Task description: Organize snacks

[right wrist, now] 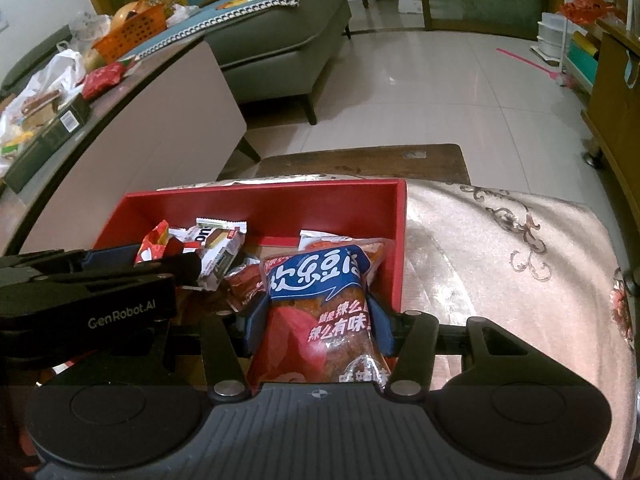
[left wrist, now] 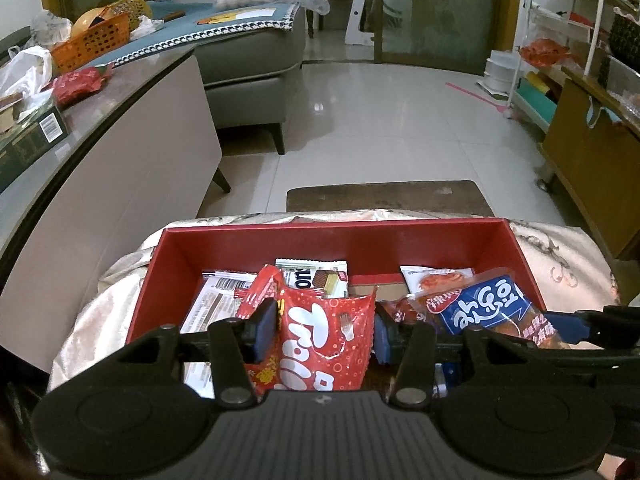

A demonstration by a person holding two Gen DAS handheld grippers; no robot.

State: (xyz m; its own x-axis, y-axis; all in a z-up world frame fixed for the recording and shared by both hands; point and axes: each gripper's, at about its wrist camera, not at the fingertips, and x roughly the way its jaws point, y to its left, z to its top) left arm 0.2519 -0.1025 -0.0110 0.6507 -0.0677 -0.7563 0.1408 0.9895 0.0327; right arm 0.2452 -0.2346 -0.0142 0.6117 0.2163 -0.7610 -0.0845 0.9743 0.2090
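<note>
A red box (left wrist: pixel 360 240) (right wrist: pixel 280 204) sits on a cloth-covered stool and holds several snack packets. My left gripper (left wrist: pixel 325 326) is shut on a red packet with white lettering (left wrist: pixel 324 340), held over the box's near left part. My right gripper (right wrist: pixel 318 320) is shut on a blue-and-red spicy snack bag (right wrist: pixel 320 300), over the box's near right corner; that bag also shows in the left wrist view (left wrist: pixel 488 304). A white wafer packet (left wrist: pixel 316 278) (right wrist: pixel 218 246) and other red packets lie inside the box.
A patterned cloth (right wrist: pixel 500 260) covers the stool to the right of the box. A long table (left wrist: pixel 80 128) at left carries an orange basket (left wrist: pixel 92 46), a red packet (left wrist: pixel 78 84) and bags. A grey sofa (left wrist: pixel 248 68) stands behind. A wooden cabinet (left wrist: pixel 588 152) stands at right.
</note>
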